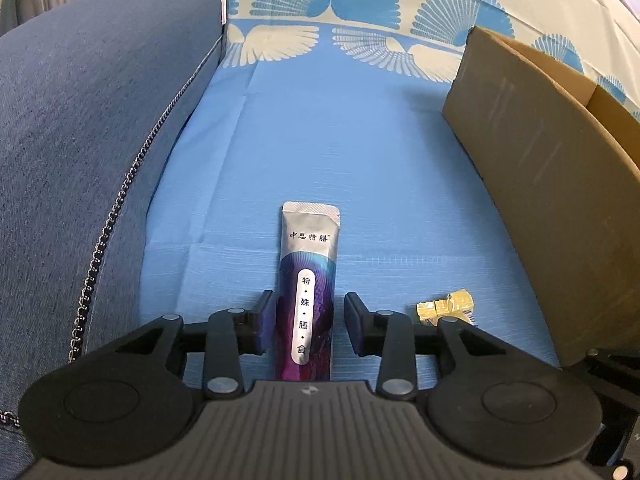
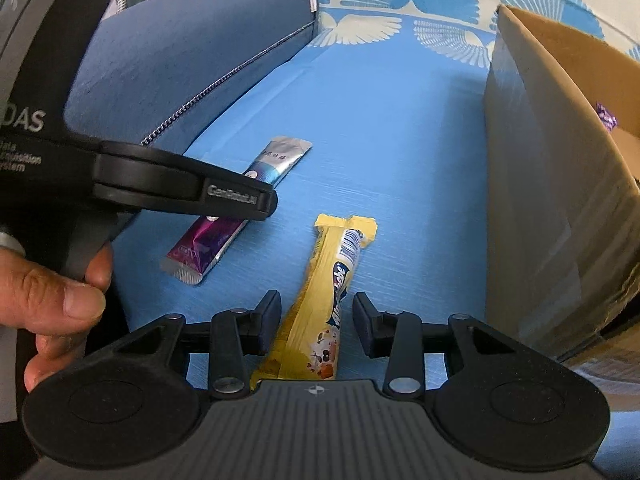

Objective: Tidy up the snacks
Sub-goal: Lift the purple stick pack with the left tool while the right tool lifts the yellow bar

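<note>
A silver and purple stick sachet (image 1: pixel 310 248) lies on the blue sheet (image 1: pixel 320 140). My left gripper (image 1: pixel 308 320) stands open astride the sachet's lower half, with a gap on the right side. In the right wrist view the same sachet (image 2: pixel 208 248) lies under the left gripper (image 2: pixel 264 200), seen from the side. A yellow snack bar (image 2: pixel 332 280) lies lengthwise between the fingers of my right gripper (image 2: pixel 316 320), which is open with blue sheet showing on both sides of the bar. The bar's twisted end (image 1: pixel 446 306) shows in the left wrist view.
An open cardboard box (image 2: pixel 540 180) stands on the right, with a purple wrapper (image 2: pixel 606 118) inside; its wall (image 1: pixel 540 184) is close to the bar. A dark blue cushion (image 1: pixel 80 160) with a zip borders the left. A person's hand (image 2: pixel 60 300) holds the left gripper.
</note>
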Demonstrator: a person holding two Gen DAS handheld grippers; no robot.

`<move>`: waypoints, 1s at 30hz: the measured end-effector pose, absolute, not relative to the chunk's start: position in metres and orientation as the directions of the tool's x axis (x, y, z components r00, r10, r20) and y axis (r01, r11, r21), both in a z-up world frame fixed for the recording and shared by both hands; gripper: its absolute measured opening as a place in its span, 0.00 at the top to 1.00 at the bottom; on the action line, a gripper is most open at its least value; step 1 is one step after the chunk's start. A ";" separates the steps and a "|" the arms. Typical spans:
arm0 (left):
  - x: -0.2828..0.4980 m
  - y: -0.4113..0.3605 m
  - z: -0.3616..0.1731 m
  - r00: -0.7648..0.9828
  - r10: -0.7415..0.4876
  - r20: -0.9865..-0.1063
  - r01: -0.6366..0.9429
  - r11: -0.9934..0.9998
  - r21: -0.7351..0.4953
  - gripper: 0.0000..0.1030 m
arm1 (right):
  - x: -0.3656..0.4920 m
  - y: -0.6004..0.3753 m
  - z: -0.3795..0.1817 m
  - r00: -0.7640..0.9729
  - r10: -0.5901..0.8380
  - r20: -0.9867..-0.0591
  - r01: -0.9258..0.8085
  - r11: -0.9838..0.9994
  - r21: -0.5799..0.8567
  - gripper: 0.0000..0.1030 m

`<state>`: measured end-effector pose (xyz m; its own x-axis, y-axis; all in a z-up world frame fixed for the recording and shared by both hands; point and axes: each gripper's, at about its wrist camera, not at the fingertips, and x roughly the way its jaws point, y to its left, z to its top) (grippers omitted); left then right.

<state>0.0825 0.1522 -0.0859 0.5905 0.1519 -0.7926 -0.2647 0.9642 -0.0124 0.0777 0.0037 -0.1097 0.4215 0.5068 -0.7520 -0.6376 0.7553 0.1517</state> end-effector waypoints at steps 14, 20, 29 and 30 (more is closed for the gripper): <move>0.077 0.153 -0.080 0.614 0.159 -0.773 -0.273 0.962 -0.019 0.77 | 0.069 -0.003 -0.095 0.491 0.536 -0.687 -0.640 0.757 0.132 0.81; 0.080 0.152 -0.083 0.594 0.151 -0.790 -0.262 0.965 -0.013 0.76 | 0.071 -0.001 -0.107 0.464 0.501 -0.731 -0.632 0.765 0.123 0.81; 0.081 0.150 -0.086 0.585 0.161 -0.795 -0.250 0.968 0.013 0.67 | 0.075 0.005 -0.110 0.461 0.482 -0.745 -0.627 0.771 0.111 0.81; 0.082 0.150 -0.086 0.584 0.160 -0.796 -0.248 0.969 0.013 0.67 | 0.075 0.005 -0.110 0.461 0.482 -0.745 -0.627 0.771 0.111 0.81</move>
<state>0.0818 0.1500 -0.0861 0.5840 0.1604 -0.7957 -0.2478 0.9687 0.0134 0.0751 0.0055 -0.1098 0.4608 0.4819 -0.7453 -0.6267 0.7713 0.1112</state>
